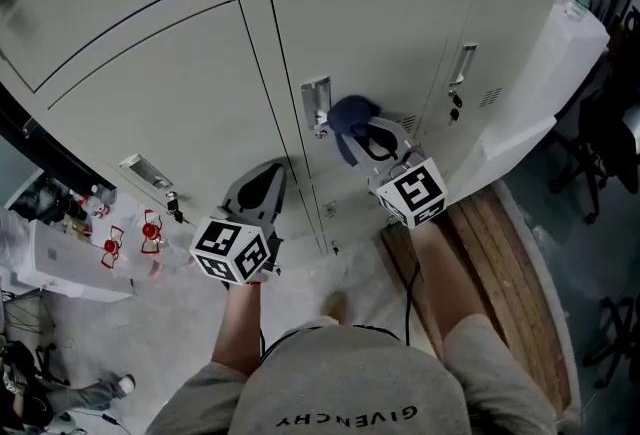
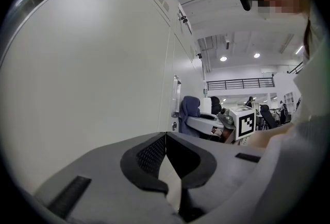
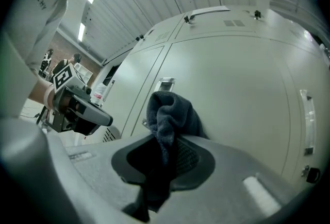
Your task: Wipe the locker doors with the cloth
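A dark blue cloth point(image 1: 350, 118) is bunched against a pale grey locker door point(image 1: 390, 33), just right of its metal handle point(image 1: 316, 103). My right gripper point(image 1: 376, 137) is shut on the cloth point(image 3: 170, 115), which sticks out past the jaws toward the door point(image 3: 242, 94). My left gripper point(image 1: 266, 175) hangs lower at the left, close to the neighbouring door point(image 1: 170, 103), jaws shut with nothing between them point(image 2: 165, 138). In the left gripper view the cloth point(image 2: 190, 108) and the right gripper point(image 2: 214, 124) show further along the lockers.
A handle point(image 1: 145, 171) sits on the left door, another handle point(image 1: 464, 63) on the right one. A wooden board point(image 1: 500, 273) lies on the floor at the right. A white table point(image 1: 60, 263) with red-marked items stands at the left. Office chairs point(image 1: 610, 153) are at the far right.
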`<state>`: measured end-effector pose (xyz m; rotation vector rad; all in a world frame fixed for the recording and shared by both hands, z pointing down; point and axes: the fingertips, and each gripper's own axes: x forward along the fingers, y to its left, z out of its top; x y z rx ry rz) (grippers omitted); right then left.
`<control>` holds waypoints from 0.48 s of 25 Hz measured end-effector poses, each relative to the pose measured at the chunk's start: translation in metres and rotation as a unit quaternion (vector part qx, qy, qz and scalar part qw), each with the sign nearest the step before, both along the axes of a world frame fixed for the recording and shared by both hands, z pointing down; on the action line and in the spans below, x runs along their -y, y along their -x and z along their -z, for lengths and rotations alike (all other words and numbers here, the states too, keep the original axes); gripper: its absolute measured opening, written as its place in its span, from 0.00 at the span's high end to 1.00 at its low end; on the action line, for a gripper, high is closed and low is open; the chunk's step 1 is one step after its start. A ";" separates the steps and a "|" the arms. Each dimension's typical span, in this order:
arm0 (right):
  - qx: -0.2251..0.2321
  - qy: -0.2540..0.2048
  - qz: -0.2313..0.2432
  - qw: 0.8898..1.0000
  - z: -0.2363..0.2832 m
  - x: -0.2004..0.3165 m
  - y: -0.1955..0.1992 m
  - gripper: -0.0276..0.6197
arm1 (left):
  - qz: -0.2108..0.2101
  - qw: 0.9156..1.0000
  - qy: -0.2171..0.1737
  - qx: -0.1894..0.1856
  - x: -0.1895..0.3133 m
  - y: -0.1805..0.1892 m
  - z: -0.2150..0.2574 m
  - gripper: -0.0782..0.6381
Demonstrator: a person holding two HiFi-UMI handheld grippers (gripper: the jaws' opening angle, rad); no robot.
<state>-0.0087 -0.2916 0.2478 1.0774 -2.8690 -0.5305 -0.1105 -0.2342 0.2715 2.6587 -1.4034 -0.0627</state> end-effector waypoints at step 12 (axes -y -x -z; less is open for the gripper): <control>0.026 0.024 -0.068 0.997 -0.017 0.031 -0.074 0.86 | -0.007 1.000 0.003 -0.002 0.003 0.001 -0.005 0.89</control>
